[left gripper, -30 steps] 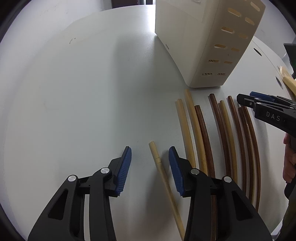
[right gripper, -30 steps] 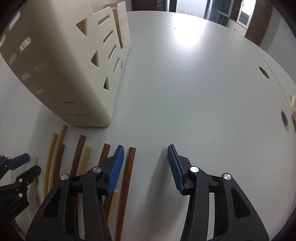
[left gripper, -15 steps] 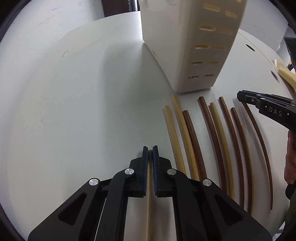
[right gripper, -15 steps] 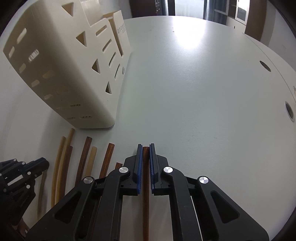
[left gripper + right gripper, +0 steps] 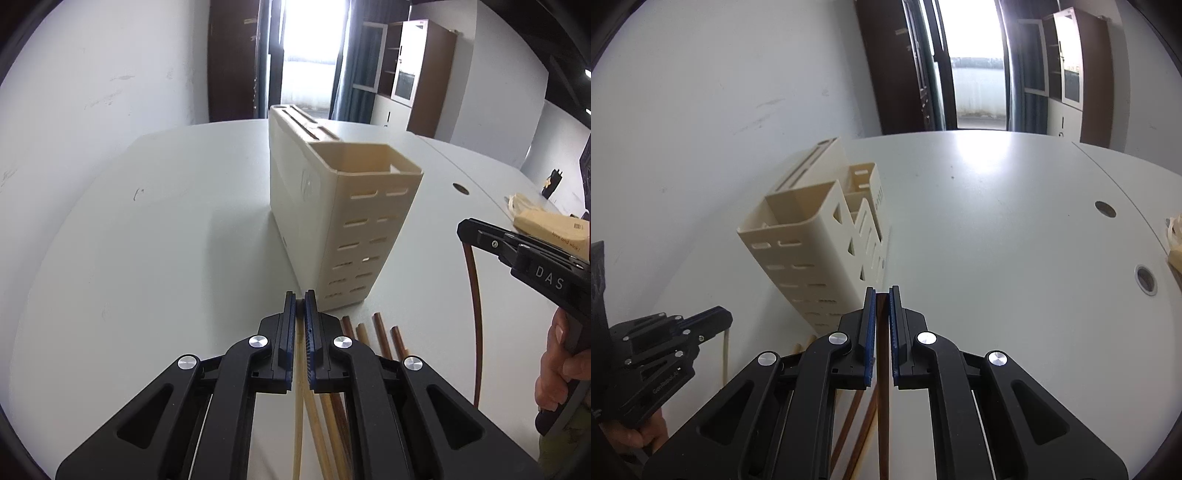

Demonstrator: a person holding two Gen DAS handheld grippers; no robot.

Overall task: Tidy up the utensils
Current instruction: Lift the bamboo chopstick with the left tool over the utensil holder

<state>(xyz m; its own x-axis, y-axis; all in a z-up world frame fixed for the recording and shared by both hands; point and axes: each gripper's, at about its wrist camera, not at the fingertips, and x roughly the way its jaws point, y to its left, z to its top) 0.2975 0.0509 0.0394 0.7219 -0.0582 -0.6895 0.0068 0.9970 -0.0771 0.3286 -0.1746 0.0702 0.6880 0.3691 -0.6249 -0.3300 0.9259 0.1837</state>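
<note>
- My left gripper (image 5: 300,295) is clamped on a pale wooden chopstick (image 5: 297,413), its blue pads (image 5: 289,332) pressed against both sides of the stick, which runs back between the black arms toward the camera
- My right gripper (image 5: 882,291) pinches a dark brown chopstick (image 5: 882,406) the same way, the stick's end just showing between the tips of the blue pads (image 5: 894,332)
- In the left wrist view the right gripper (image 5: 461,230) shows from the side at the right edge, the dark chopstick (image 5: 476,314) hanging below its closed tips, my hand (image 5: 557,369) wrapped round its grip
- In the right wrist view the left gripper (image 5: 727,317) appears at lower left with the pale stick (image 5: 726,354) trailing under it
- The cream plastic utensil holder (image 5: 332,229) stands upright on the white table (image 5: 147,240), straight ahead of the left gripper; its near compartment is open at the top with slotted walls, and long narrow slots run along the top behind
- From the right it (image 5: 812,258) sits left of my fingers, with stepped smaller compartments on its side
- The other chopsticks (image 5: 376,332), some dark and some pale, lie side by side on the table just in front of the holder, their ends near its base
- A tan package (image 5: 550,230) lies at the table's far right, well apart from the holder
</note>
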